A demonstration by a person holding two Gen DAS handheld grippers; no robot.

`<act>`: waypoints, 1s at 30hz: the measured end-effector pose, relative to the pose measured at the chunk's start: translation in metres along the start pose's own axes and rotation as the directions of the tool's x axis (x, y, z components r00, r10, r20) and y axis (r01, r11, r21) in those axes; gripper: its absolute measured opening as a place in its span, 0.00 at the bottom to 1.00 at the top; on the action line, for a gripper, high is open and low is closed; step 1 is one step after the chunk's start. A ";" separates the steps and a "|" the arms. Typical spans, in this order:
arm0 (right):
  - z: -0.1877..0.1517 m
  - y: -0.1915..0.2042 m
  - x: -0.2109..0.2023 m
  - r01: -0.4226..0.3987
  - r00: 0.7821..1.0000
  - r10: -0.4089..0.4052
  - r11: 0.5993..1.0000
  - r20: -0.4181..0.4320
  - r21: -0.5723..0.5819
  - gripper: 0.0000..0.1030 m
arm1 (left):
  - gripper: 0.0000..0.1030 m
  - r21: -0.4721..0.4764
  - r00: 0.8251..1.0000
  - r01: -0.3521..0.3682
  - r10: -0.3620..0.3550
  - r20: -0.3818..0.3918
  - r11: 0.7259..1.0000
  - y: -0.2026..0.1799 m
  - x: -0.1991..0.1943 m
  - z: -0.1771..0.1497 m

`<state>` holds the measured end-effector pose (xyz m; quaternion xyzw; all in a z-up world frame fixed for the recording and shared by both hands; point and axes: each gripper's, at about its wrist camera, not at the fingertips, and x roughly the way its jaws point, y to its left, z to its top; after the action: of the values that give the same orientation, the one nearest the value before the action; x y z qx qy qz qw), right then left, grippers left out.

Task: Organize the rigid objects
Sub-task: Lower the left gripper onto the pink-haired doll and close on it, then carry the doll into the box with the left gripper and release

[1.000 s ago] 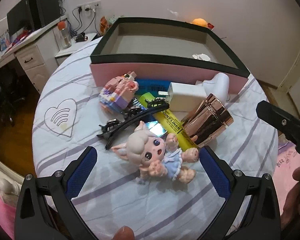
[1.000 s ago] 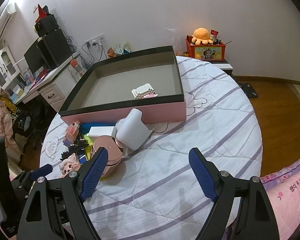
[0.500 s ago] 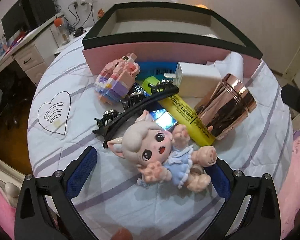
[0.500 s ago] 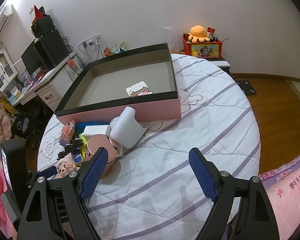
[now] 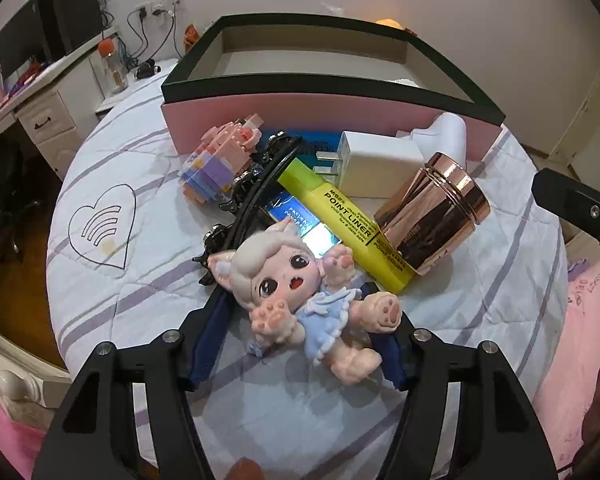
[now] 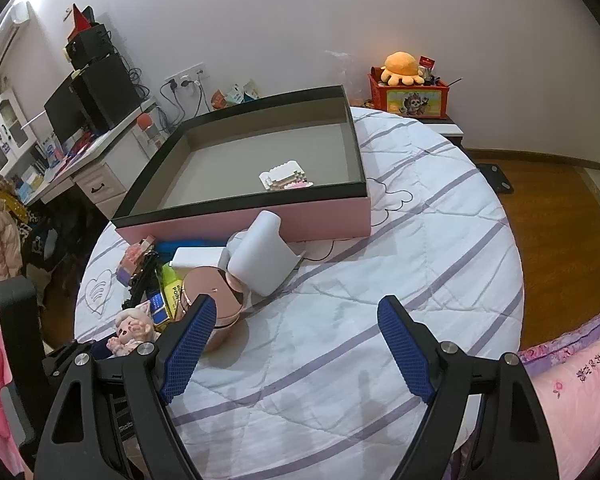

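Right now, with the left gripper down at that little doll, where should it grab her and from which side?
Grip the doll across her head and torso, coming in low from her feet end, as the left gripper already does. She lies face up, and her rounded head is the widest firm part; her thin raised paws would likely slip.

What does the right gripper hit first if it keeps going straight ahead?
Probably bare bedspread: the right gripper is open over empty quilt. The white holder and pink box lie farther ahead, slightly left; depth is unclear.
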<state>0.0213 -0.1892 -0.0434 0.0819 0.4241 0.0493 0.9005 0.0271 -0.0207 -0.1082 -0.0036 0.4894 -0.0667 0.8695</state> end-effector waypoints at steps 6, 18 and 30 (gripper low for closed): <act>0.000 0.001 -0.002 -0.001 1.000 0.001 1.000 0.004 -0.002 0.82 | 0.51 0.010 1.000 0.010 -0.010 0.009 1.000 0.001 -0.012 -0.005; 0.001 0.006 -0.004 -0.001 1.000 0.001 1.000 0.009 -0.010 0.82 | 0.44 0.016 0.999 0.035 -0.036 0.031 0.999 0.003 -0.024 -0.005; 0.006 0.006 -0.008 -0.003 1.000 0.003 1.000 0.024 -0.007 0.82 | 0.44 0.008 0.995 0.025 -0.026 0.101 1.000 0.006 -0.062 0.015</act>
<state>0.0205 -0.1856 -0.0328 0.0802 0.4131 0.0512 0.9057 0.0082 -0.0086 -0.0481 -0.0103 0.4445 -0.0793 0.8922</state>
